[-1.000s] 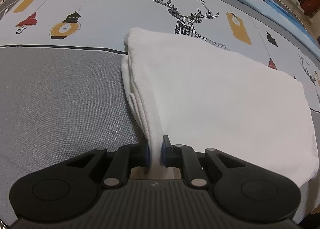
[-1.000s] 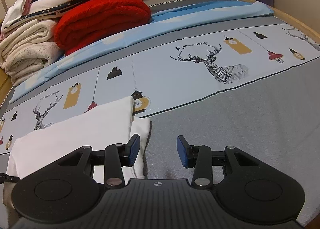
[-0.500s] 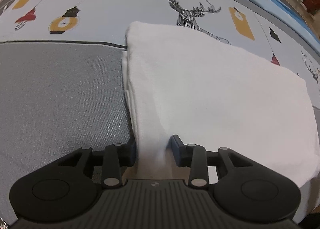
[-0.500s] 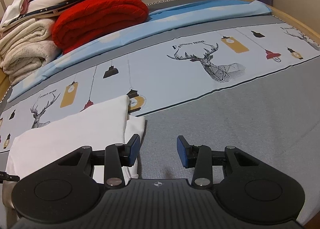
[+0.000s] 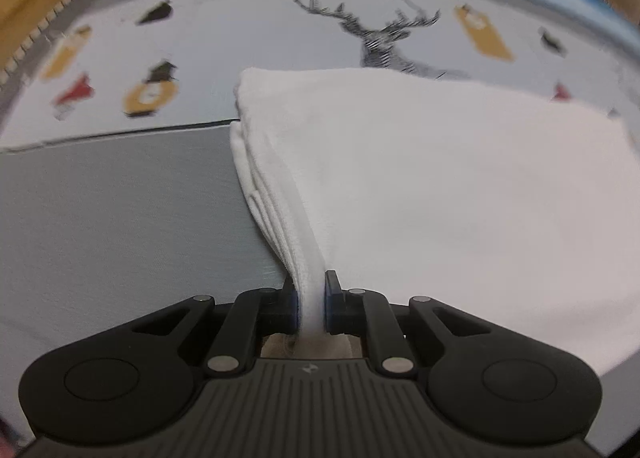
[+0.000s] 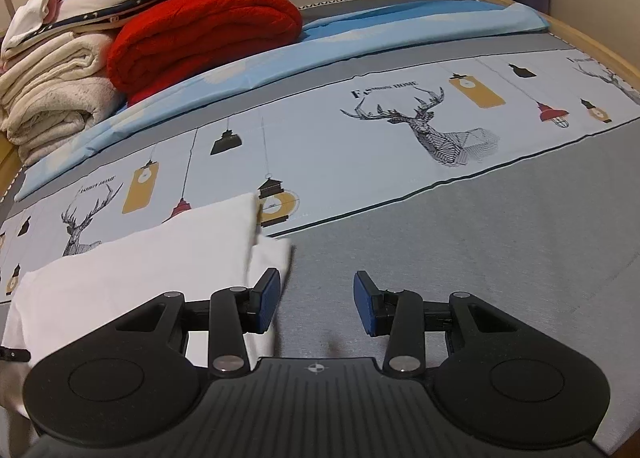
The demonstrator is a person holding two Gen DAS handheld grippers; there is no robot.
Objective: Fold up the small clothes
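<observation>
Several soft, ribbed layers of the folded white garment (image 5: 420,177), a rectangle running long rightward, bunch inside the just-closed left gripper (image 5: 311,304); the right gripper (image 6: 316,300) gapes empty.

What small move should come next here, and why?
Probably bring the open right gripper left to pinch the cloth's near corner. The left gripper has just closed on the opposite edge; the right fingers hold nothing, beside the cloth.
</observation>
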